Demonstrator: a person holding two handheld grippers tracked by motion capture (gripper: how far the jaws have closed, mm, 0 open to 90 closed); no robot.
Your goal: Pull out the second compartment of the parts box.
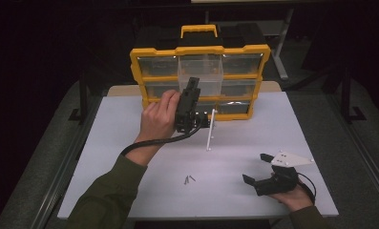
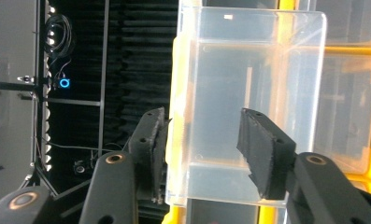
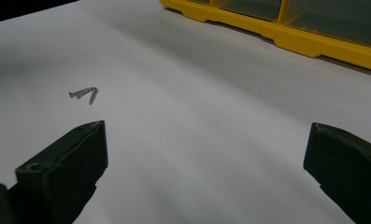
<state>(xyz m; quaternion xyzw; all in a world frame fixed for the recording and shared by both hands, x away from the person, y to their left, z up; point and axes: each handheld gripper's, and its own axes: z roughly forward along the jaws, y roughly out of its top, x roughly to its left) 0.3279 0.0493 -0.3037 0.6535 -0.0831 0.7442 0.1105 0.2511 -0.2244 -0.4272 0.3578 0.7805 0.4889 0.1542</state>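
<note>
Sliding Clear Drawer, Jaws Loosened

Protruding from the top row of the yellow-framed plastic drawer cabinet point(image 1: 200, 81), the clear, smooth-walled plastic drawer point(image 2: 248, 93) sits between the left gripper's point(image 2: 202, 140) matte black jaws — parted, neither pad visibly pressing.

Three small metal screws point(image 3: 83, 92) lie on the white table point(image 1: 130, 157); beyond them the right gripper point(image 1: 258, 168) rests, jaws wide apart — holding nothing.

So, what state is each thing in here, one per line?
Clear drawer: pulled partway out of the organizer.
Yellow organizer: upright at the table's far edge, other drawers pushed in.
Left gripper: raised at the drawer, jaws apart.
Right gripper: open, empty, low over the table.
Screws: lying loose on the table.
</note>
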